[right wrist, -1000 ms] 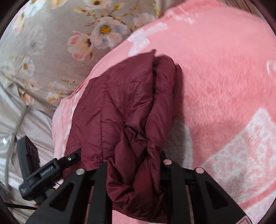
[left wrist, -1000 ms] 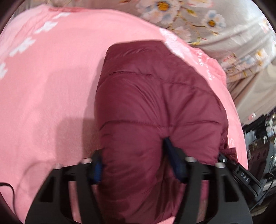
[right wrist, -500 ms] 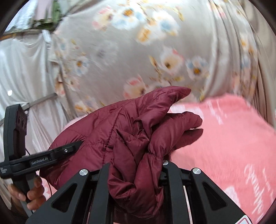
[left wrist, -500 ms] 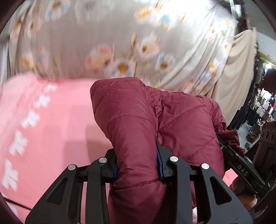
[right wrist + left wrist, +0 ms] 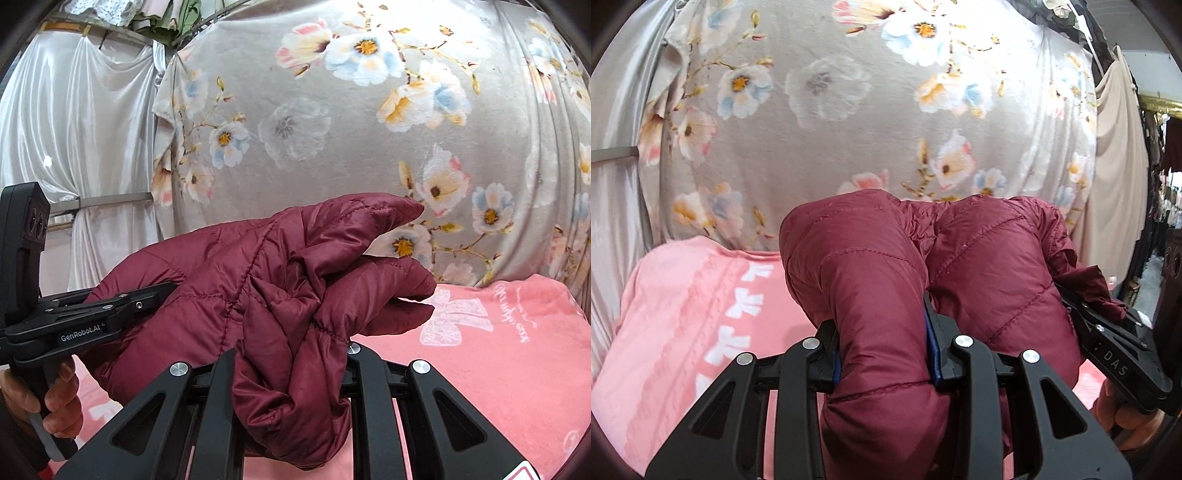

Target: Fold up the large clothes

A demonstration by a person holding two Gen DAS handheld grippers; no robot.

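Lifted off pink fleece blanket (image 5: 683,314) since a second ago, maroon quilted puffer jacket (image 5: 879,302) now hangs bunched in air before grey floral fabric backdrop (image 5: 820,122). Left gripper (image 5: 884,354), jaws just narrowed, pinches thick padded fold between blue pads. Right gripper (image 5: 291,363) clamps crumpled glossy edge of same jacket. Jacket bulk blocks much of blanket. White satin drape (image 5: 74,122) hangs at left in right view.

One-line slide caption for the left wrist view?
Left gripper clamps the maroon puffer jacket above the pink blanket.
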